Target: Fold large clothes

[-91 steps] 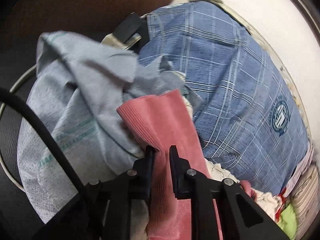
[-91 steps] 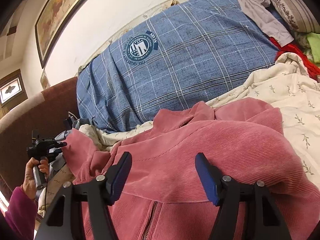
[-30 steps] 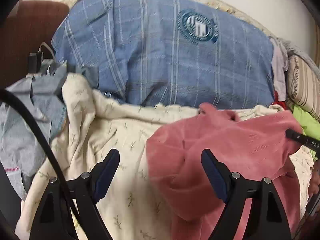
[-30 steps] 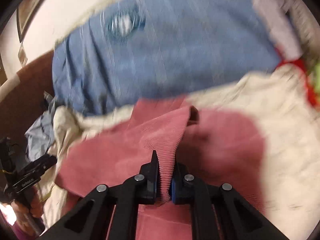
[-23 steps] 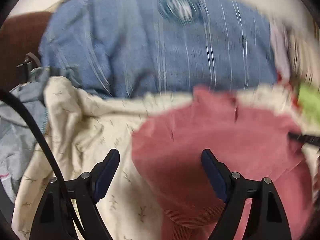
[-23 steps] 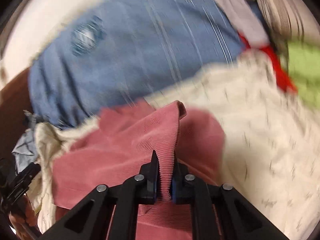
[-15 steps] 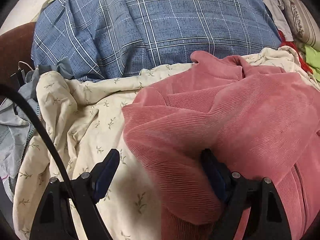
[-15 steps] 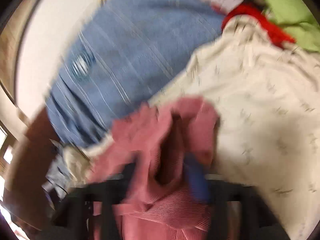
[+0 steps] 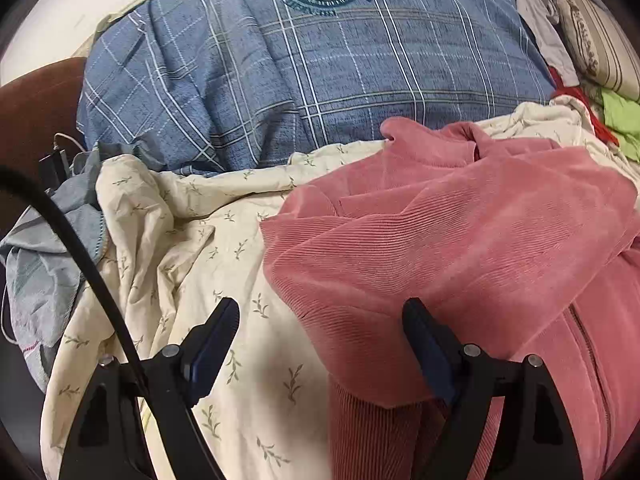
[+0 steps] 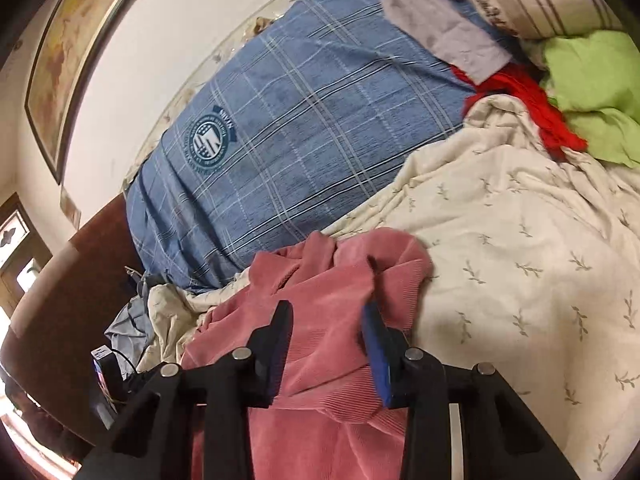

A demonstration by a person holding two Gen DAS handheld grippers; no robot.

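Left wrist view: the left gripper (image 9: pixel 316 332) stands wide apart over the sheet (image 9: pixel 192 240), clamping nothing — the jacket (image 9: pixel 460 240) lies folded on the sheet, its edge between the jaws, with the blue quilt (image 9: pixel 320 80) behind.

Right wrist view: the right gripper (image 10: pixel 326 320) is closing, jacket (image 10: pixel 320 344) cloth between its jaws — not yet pinched. The sheet (image 10: pixel 520 240) lies to its right.
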